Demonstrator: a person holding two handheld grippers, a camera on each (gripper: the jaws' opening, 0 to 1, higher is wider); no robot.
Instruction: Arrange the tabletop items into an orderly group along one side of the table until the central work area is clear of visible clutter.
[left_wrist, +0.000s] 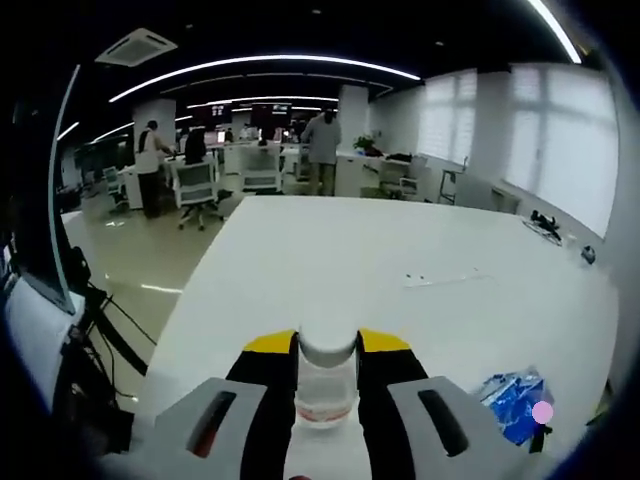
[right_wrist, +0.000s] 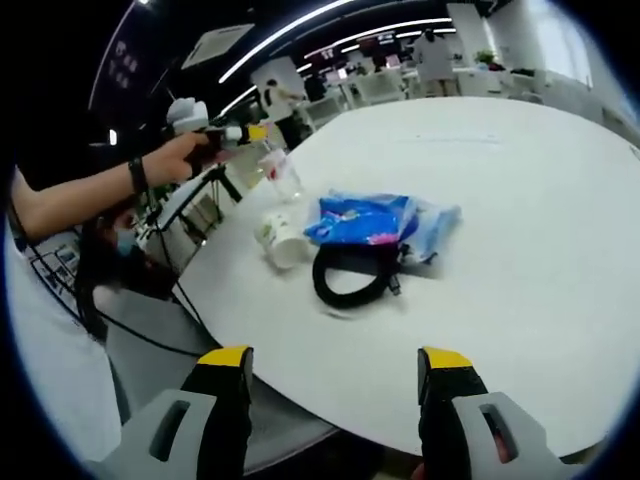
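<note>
My left gripper is shut on a clear plastic bottle with a white cap, held over the white table near its left edge. In the right gripper view the same left gripper holds the bottle tilted above the table's far left edge. My right gripper is open with nothing between its jaws, at the near edge of the table. Ahead of it lie a white paper cup on its side, a black coiled cable and a blue packet. The blue packet also shows at lower right.
A person's arm reaches in from the left. Small dark items lie at the table's far right edge. Office desks, chairs and standing people fill the background. A light blue pouch lies under the packet.
</note>
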